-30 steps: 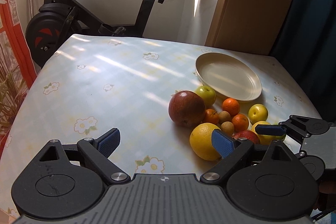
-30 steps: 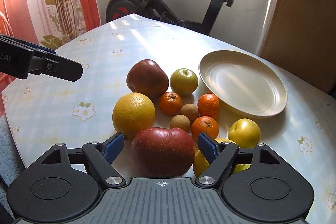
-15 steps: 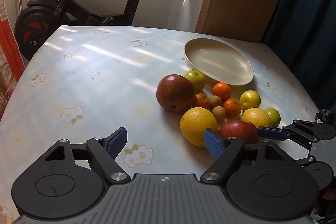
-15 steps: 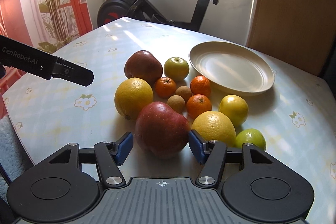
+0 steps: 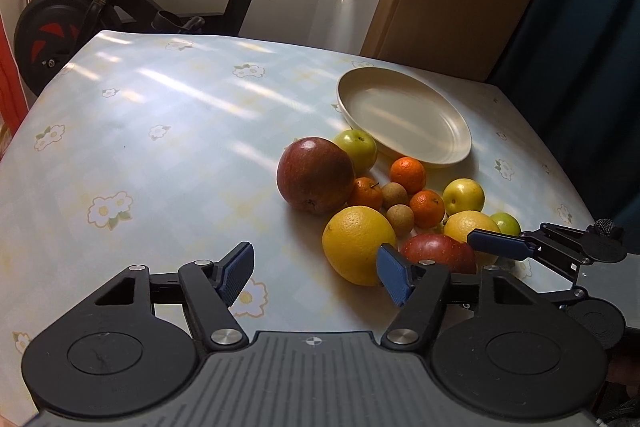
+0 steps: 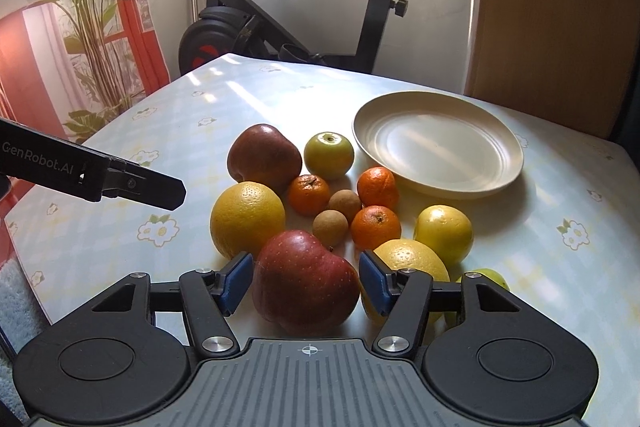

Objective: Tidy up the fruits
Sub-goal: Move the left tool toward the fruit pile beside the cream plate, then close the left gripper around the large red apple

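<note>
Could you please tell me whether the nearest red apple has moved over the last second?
No; the red apple lies just right of the big orange, as before.

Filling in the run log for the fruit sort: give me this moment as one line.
stage: first pick | right tongs: closed on near red apple | left tongs: closing, nothing between | plate: no fruit on it

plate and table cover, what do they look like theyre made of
Plate: cream, likely plastic or melamine, semi-matte, soft broad sheen and ridged rim; ceramic is possible. Table cover: probably glossy vinyl or oilcloth, printed with flowers, with streaky window reflections.
</note>
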Tool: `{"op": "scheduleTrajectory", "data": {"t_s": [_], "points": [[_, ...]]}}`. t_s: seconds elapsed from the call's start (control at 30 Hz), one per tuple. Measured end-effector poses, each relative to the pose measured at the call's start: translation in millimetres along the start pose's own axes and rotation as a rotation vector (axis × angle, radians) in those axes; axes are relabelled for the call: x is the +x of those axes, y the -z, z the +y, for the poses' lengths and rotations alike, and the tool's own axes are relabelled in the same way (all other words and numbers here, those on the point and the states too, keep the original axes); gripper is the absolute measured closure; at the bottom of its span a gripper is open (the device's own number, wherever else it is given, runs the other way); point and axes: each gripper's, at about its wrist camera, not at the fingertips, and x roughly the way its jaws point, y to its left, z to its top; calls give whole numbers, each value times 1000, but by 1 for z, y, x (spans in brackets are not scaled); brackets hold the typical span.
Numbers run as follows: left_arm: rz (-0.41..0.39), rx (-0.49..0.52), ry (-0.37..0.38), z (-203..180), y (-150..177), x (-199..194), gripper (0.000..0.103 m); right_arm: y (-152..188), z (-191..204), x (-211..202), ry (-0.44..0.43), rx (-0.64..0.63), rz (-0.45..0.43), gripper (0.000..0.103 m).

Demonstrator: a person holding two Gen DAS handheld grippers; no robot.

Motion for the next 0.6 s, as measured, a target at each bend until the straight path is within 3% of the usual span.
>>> {"op": "scheduleTrajectory", "data": {"t_s": [0.17,0.6], "points": [[36,0,3,-1,-1,3,38,6,8,-9,2,-52,-20,54],[116,57,130,-37,-23,32,51,16,0,-19,-21,9,-22,56]]}}
